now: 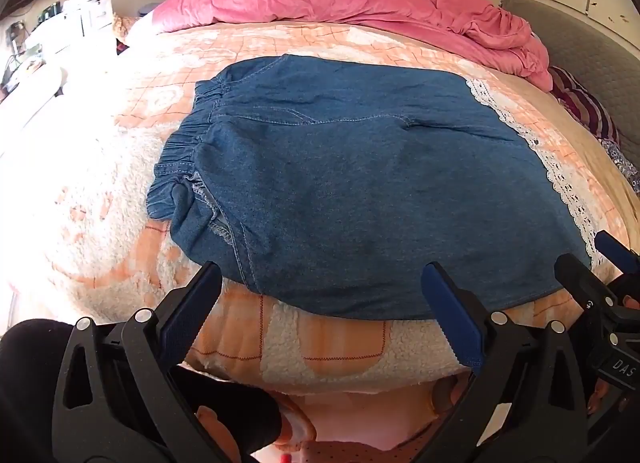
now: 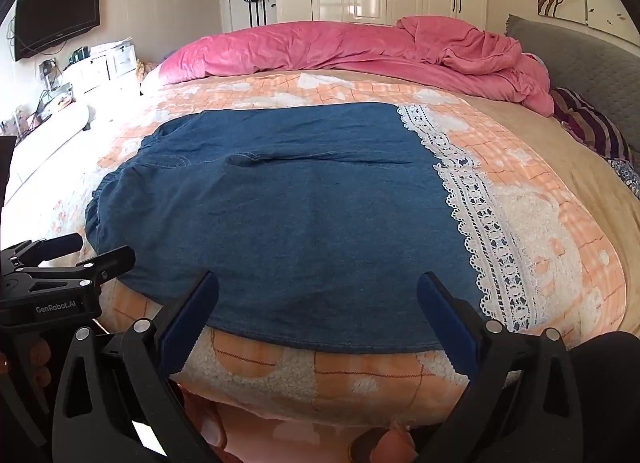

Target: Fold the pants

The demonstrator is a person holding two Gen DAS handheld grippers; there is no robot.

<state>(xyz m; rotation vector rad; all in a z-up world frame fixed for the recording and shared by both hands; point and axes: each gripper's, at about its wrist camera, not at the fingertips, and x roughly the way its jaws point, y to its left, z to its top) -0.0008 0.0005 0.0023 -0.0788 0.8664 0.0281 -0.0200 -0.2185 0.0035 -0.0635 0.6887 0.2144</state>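
The blue denim pants [image 1: 340,183] lie flat on the bed, folded lengthwise, with the elastic waistband [image 1: 180,159] to the left and the white lace hem [image 1: 560,167] to the right. They also show in the right wrist view [image 2: 288,215], lace hem [image 2: 480,215] at right. My left gripper [image 1: 322,283] is open and empty, just above the pants' near edge. My right gripper [image 2: 318,295] is open and empty over the near edge, closer to the hem. Each gripper shows in the other's view, the right one [image 1: 600,259] and the left one [image 2: 92,251].
The bed has an orange and white fleece blanket [image 1: 120,191]. A crumpled pink duvet [image 1: 360,7] lies along the far side. A grey headboard [image 2: 580,59] and striped pillow [image 2: 592,127] are at right. White cabinets and a wall television [image 2: 56,15] stand at left.
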